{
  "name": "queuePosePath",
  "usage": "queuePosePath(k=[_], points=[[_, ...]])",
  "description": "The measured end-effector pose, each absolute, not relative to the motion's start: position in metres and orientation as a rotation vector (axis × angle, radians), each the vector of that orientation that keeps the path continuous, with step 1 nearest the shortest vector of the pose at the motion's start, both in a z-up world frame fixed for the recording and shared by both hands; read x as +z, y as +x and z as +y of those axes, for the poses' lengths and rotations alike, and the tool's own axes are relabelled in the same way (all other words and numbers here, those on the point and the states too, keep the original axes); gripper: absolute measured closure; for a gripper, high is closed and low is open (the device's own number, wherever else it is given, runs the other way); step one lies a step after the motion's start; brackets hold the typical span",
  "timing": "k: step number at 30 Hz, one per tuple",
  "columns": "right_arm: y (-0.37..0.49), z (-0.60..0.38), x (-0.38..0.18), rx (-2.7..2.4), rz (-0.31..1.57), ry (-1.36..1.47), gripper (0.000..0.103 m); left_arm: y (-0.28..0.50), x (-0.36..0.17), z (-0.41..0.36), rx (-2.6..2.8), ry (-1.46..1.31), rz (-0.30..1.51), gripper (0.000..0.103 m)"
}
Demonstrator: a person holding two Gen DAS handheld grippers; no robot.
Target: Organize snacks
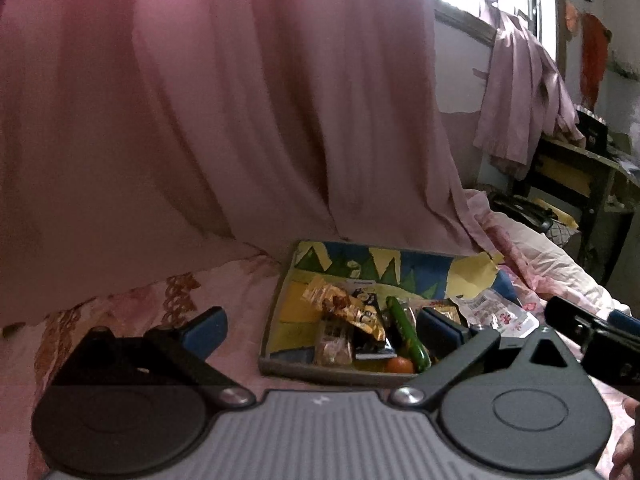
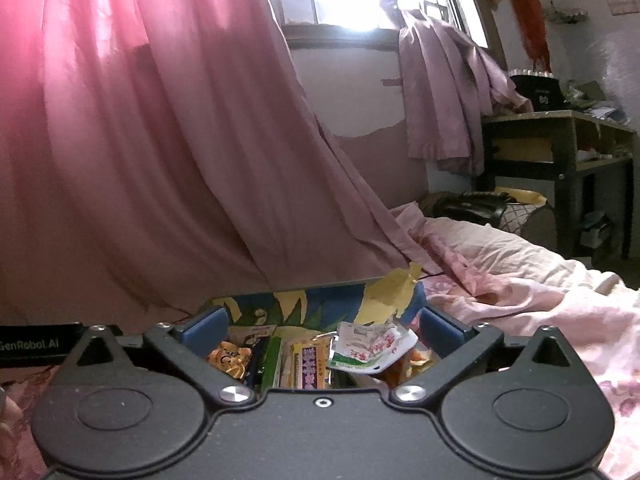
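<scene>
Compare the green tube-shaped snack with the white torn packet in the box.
The green tube snack is long, narrow, rounded and glossy; the white packet is flat, wide and crumpled. The green one is plain in colour; the white one carries red and green print. The green one lies mid-box, the white one towards the right edge. Both lie in the colourful box.

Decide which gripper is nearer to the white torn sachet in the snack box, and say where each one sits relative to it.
Right. The right gripper has the white sachet just ahead between its open fingers. The left gripper sits off to the side of the sachet, near the box front.

Home bedroom, bed (image 2: 520,280), pink curtain (image 2: 160,160)
</scene>
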State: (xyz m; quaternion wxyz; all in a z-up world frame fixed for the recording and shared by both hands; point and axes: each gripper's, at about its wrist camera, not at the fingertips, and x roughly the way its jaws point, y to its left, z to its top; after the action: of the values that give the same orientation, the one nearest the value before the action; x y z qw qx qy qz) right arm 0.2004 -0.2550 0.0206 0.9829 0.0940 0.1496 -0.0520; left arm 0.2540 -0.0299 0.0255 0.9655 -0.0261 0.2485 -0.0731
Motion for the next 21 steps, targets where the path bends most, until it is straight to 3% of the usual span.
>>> queuePosePath(k=[21], points=[[0.126,-0.245,0.027,-0.105,0.292,0.162,0.001,0.172,0.013,-0.008,-0.082,-0.065,0.485,0.000]])
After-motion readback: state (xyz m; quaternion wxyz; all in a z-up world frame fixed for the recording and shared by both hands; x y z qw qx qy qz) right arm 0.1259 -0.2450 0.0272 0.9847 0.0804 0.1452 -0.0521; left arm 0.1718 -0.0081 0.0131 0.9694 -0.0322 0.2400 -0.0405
